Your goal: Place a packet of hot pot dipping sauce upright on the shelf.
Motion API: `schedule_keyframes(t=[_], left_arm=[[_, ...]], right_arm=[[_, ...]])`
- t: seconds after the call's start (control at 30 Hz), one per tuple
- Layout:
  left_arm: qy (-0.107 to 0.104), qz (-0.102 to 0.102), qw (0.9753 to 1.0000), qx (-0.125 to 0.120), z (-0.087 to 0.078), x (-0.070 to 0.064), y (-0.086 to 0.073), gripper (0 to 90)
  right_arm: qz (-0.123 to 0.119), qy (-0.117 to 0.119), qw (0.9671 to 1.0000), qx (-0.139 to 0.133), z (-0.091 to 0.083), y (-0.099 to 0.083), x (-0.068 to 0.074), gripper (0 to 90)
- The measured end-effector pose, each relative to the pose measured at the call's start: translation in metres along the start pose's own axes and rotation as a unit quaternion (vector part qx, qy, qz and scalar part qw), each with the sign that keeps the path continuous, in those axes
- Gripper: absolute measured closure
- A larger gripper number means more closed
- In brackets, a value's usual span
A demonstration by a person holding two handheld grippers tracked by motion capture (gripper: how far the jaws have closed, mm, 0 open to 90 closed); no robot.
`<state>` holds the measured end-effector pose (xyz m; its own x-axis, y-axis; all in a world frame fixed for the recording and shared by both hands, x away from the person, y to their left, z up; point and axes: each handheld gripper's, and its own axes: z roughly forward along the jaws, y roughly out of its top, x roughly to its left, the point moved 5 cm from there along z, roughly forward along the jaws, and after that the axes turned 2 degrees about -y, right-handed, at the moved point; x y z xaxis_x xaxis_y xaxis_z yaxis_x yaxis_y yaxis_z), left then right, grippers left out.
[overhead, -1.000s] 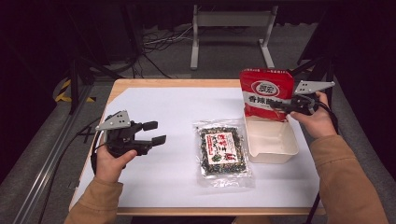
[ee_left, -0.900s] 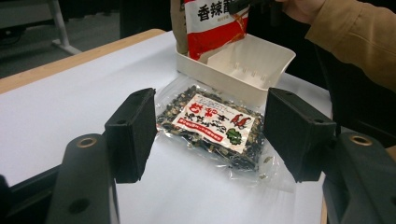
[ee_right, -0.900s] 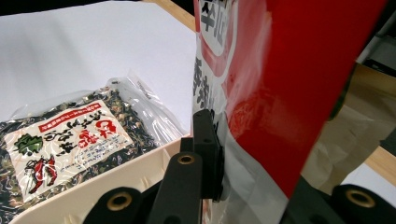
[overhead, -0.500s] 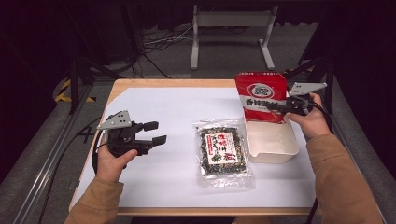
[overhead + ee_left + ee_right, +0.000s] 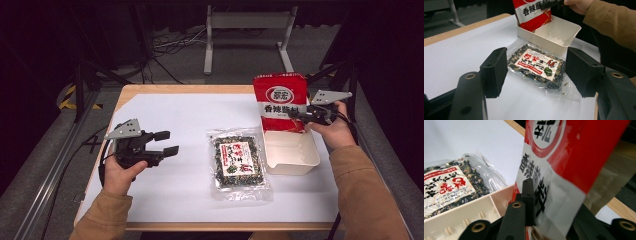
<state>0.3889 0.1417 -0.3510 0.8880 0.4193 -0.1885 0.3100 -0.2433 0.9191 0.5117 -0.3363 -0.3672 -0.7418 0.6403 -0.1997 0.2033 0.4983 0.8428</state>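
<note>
A red and white snack bag (image 5: 280, 101) stands upright over the far end of a cream plastic tray (image 5: 292, 161), its lower end in the tray. My right gripper (image 5: 295, 116) is shut on the bag's lower right part; the bag (image 5: 564, 170) passes between the black jaws up close. A clear packet of dark seaweed snack (image 5: 237, 164) with a red and white label lies flat on the white table cover, left of the tray. My left gripper (image 5: 166, 143) hovers open over the left of the table, nothing between its fingers; its view shows the packet (image 5: 537, 65) and tray (image 5: 554, 37) ahead.
The white cover (image 5: 190, 115) lies over a wooden table (image 5: 165, 90). Metal rails and cables run along the floor at the left, and a grey stand (image 5: 247, 22) is beyond the far edge. A sleeved forearm (image 5: 609, 22) reaches across behind the tray.
The red bag has risen a little and stands more upright over the tray, carried by my right gripper. My left gripper has stayed in place.
</note>
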Motion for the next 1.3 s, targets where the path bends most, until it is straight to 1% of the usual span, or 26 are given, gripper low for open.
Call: schedule_keyframes(t=[0.03, 0.1, 0.17, 0.2, 0.27, 0.37, 0.4, 0.57, 0.6, 0.63, 0.7, 0.77, 0.83, 0.9, 1.03, 1.17, 1.2, 1.3], left_arm=[[0.000, -0.006, 1.0000, -0.002, 0.000, -0.001, 0.000, 35.5], [0.000, 0.000, 1.0000, -0.001, -0.001, 0.001, 0.000, 35.5], [0.000, -0.005, 1.0000, -0.002, 0.000, 0.000, 0.000, 35.5], [0.001, -0.001, 1.0000, 0.000, 0.000, 0.001, 0.000, 35.5], [0.000, -0.002, 1.0000, 0.000, 0.001, 0.000, 0.000, 35.5], [-0.002, -0.002, 1.0000, 0.002, 0.002, 0.000, 0.000, 35.6], [-0.001, 0.001, 1.0000, 0.002, 0.002, 0.000, 0.000, 35.5], [-0.002, -0.002, 1.0000, 0.001, 0.002, 0.000, 0.000, 35.7], [-0.001, -0.002, 1.0000, 0.000, 0.002, 0.000, 0.000, 35.7], [-0.001, -0.002, 1.0000, 0.000, 0.002, 0.000, 0.000, 35.7], [-0.001, -0.002, 1.0000, 0.000, 0.001, 0.000, 0.000, 35.7], [-0.001, -0.001, 1.0000, 0.000, 0.001, 0.000, 0.000, 35.7], [-0.002, -0.001, 1.0000, 0.000, 0.001, 0.000, 0.000, 35.7], [-0.002, 0.001, 1.0000, 0.000, 0.001, 0.000, 0.001, 35.8], [-0.002, -0.001, 1.0000, -0.003, 0.001, -0.001, 0.001, 35.7], [-0.003, -0.001, 1.0000, -0.003, 0.000, -0.001, 0.001, 35.8], [-0.003, -0.001, 1.0000, -0.003, 0.000, -0.001, 0.001, 35.7], [-0.004, -0.002, 1.0000, -0.002, 0.000, -0.001, 0.001, 35.7]], right_arm=[[0.000, 0.000, 1.0000, 0.002, -0.001, -0.001, 0.000, 76.1], [0.001, 0.001, 1.0000, 0.005, -0.004, -0.003, 0.001, 75.6], [0.001, -0.002, 0.9999, 0.016, -0.007, -0.008, 0.000, 73.3], [0.004, -0.002, 0.9999, 0.016, -0.009, -0.010, 0.000, 73.5], [0.007, 0.001, 0.9999, 0.011, -0.012, -0.013, 0.000, 77.4], [-0.011, -0.007, 0.9998, 0.012, -0.012, -0.014, 0.001, 79.5], [-0.026, -0.016, 0.9994, 0.016, -0.011, -0.014, 0.001, 79.7], [-0.062, -0.037, 0.9971, 0.024, -0.003, -0.014, 0.003, 80.1], [-0.064, -0.039, 0.9969, 0.024, -0.002, -0.015, 0.003, 80.0], [-0.064, -0.039, 0.9969, 0.024, -0.002, -0.015, 0.003, 80.0], [-0.062, -0.046, 0.9968, 0.018, -0.001, -0.018, 0.002, 80.1], [-0.061, -0.047, 0.9969, 0.015, -0.001, -0.020, 0.002, 80.1], [-0.064, -0.052, 0.9965, 0.009, -0.001, -0.023, 0.002, 80.2], [-0.060, -0.055, 0.9967, 0.005, -0.002, -0.025, 0.003, 80.3], [-0.061, -0.055, 0.9966, 0.007, -0.004, -0.025, 0.006, 80.4], [-0.054, -0.054, 0.9971, 0.010, -0.008, -0.026, 0.009, 80.7], [-0.049, -0.053, 0.9973, 0.010, -0.009, -0.027, 0.010, 80.7], [-0.047, -0.056, 0.9973, 0.007, -0.010, -0.029, 0.013, 80.8]])
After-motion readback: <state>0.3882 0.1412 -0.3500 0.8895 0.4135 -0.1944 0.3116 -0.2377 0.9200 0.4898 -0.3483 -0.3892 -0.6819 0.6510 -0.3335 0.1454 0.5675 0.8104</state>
